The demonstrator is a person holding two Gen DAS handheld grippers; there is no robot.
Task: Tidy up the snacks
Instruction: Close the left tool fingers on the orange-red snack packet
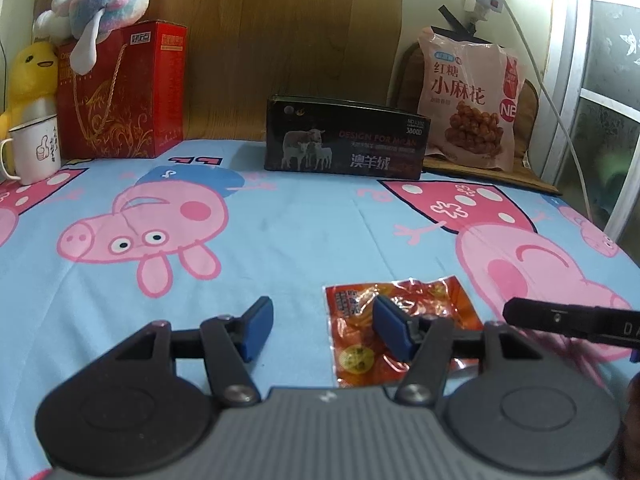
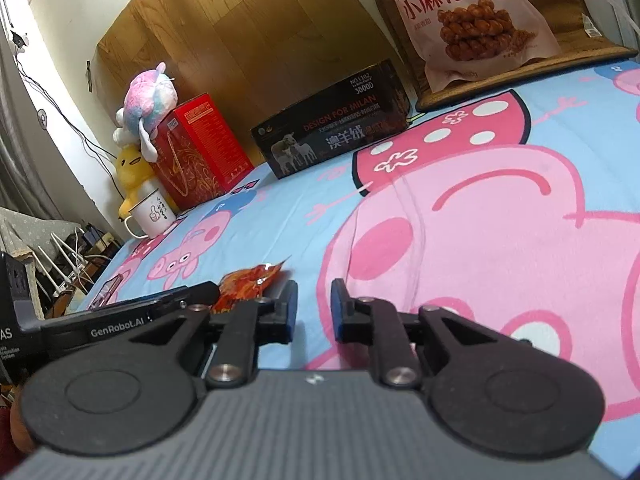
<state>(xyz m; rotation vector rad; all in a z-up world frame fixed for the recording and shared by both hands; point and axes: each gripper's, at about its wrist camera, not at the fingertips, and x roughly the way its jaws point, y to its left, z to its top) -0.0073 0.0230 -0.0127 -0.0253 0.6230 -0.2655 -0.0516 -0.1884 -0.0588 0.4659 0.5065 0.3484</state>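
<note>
- small orange snack packet (image 1: pixel 400 332) lies flat on the cartoon-pig bedsheet (image 1: pixel 304 232), near the front edge of the bed, well apart from the stuff along the back edge
- left gripper (image 1: pixel 324 330) hovers right over it, jaws about half open w/ nothing between them; one blue pad (image 1: pixel 390 328) sits in front of the packet, can't tell if it's touching
- right gripper (image 2: pixel 314 306) is just beside the packet on its other side, jaws only a narrow gap apart, empty, bare sheet between them
- handling guess: thin crinkly foil, v light, prob slippery and floppy, contents look soft so don't crush. I'd pinch a sealed edge or a corner, not the middle
- big pink twist-snack bag (image 1: pixel 468 100) leans at the back right corner, black box (image 1: pixel 344 140) at mid back edge, red gift box (image 1: pixel 120 92) w/ plush toys + white mug (image 1: pixel 34 148) back left
- hard to see: packet's near edge is hidden behind the left gripper, print too blurry to read. No idea if black box is open or where snacks should go
</note>
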